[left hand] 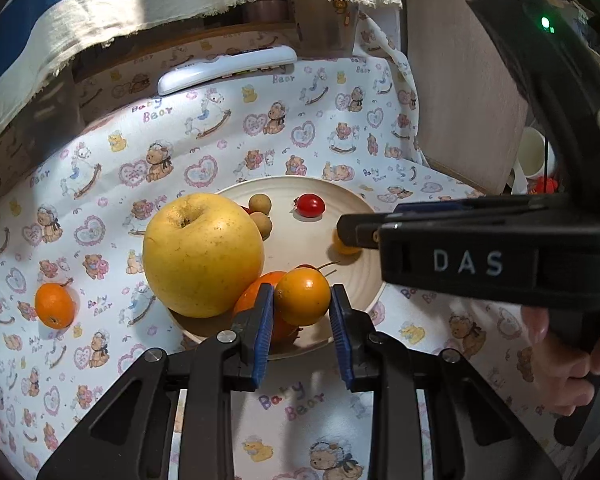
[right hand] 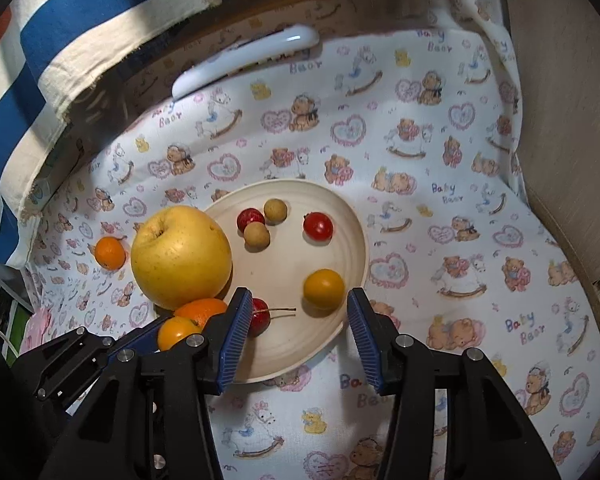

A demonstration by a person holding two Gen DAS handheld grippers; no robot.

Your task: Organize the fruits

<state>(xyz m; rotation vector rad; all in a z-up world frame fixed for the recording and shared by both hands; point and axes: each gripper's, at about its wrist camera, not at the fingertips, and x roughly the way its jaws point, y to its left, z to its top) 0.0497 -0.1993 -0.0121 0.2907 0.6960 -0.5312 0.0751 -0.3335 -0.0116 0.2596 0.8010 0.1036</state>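
A cream plate (left hand: 320, 236) (right hand: 284, 264) holds a big yellow apple (left hand: 202, 254) (right hand: 181, 256), two tan longans (right hand: 256, 235), red cherry tomatoes (left hand: 310, 205) (right hand: 318, 227), an orange (right hand: 202, 307) and a cherry (right hand: 260, 316). My left gripper (left hand: 302, 312) is closed around a small orange fruit (left hand: 302, 297) (right hand: 178, 332) over the plate's near rim. My right gripper (right hand: 296, 332) is open and empty above another small orange fruit (right hand: 324, 289); its body shows in the left wrist view (left hand: 480, 260). One small orange fruit (left hand: 54, 306) (right hand: 110, 253) lies on the cloth left of the plate.
A bear-print cloth (right hand: 440, 200) covers the table. A white remote control (left hand: 228, 69) (right hand: 246, 60) lies at the back. A striped blue and cream cloth (right hand: 60, 40) hangs at the back left. A wooden panel (left hand: 460, 80) stands at the right.
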